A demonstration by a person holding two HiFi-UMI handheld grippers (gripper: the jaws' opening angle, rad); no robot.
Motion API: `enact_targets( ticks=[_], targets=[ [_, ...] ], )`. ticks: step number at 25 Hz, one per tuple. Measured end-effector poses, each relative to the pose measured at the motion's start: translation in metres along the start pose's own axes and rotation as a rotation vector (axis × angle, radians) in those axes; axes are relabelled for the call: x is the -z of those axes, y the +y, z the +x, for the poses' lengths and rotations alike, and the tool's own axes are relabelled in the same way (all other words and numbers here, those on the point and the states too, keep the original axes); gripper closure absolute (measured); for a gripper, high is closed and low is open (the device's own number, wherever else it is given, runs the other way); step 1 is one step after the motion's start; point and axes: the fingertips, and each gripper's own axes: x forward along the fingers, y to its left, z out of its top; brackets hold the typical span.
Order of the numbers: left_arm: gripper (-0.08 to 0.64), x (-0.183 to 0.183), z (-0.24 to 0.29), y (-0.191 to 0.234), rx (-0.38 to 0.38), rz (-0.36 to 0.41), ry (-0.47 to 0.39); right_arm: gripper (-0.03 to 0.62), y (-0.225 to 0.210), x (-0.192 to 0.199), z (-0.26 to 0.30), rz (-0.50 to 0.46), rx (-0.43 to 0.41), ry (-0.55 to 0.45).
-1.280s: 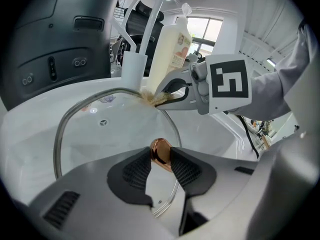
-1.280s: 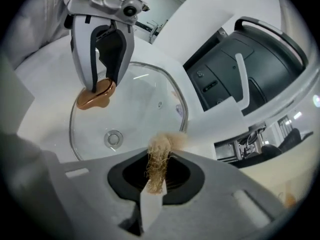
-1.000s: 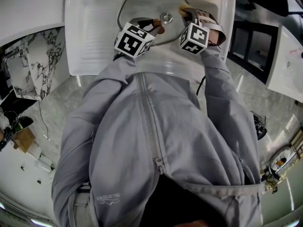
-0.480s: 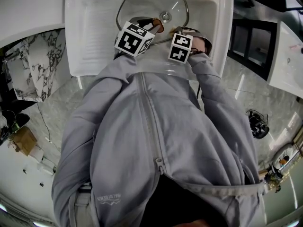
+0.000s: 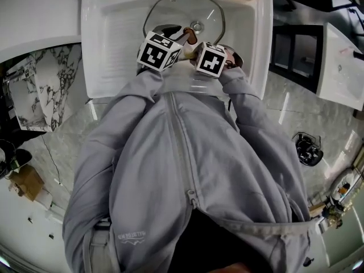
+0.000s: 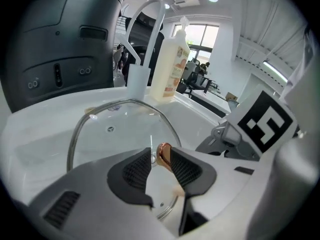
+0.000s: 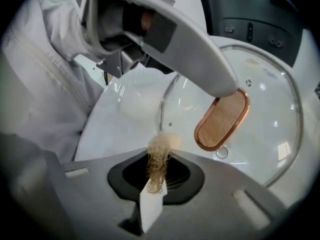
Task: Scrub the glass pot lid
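**Firmly gripped: glass lid in the sink, scrubber at its near edge**

The left gripper (image 6: 161, 156) is clenched on the oval copper-rimmed handle (image 6: 163, 154) of the round glass pot lid (image 6: 115, 129), which sits in the white sink (image 5: 114, 38) just beyond both grippers. The right gripper (image 7: 157, 171), just right of the left one, pinches a straw-coloured fibrous scrubber (image 7: 158, 164) whose tip is by the lid's near rim; whether it touches cannot be told. A cream soap bottle (image 6: 170, 69) and a white faucet (image 6: 145, 34) stand at the far edge. The lid is clear, steel-rimmed, with a small vent hole.
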Motion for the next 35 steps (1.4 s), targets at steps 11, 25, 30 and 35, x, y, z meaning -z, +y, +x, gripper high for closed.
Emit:
enact_targets(
  ticks=[11,25,30,35],
  targets=[
    [0.539,-0.064,-0.121,0.027,-0.153,0.03,-0.414,0.557,0.001,-0.096,-0.158,0.235,0.372,-0.47],
    [0.554,-0.143,-0.303,0.013,-0.309,0.09,-0.783,0.557,0.023,-0.184,-0.343,0.251,1.098,-1.102],
    [0.554,-0.11,-0.3,0.008,-0.299,0.085,-0.792,0.557,0.031,-0.175,-0.299,0.337,1.07,-1.086],
    [0.554,-0.101,-0.301,0.009,-0.299,0.127,-0.801,0.557,0.039,-0.182,-0.295,0.301,1.106,-1.089]
  ],
)
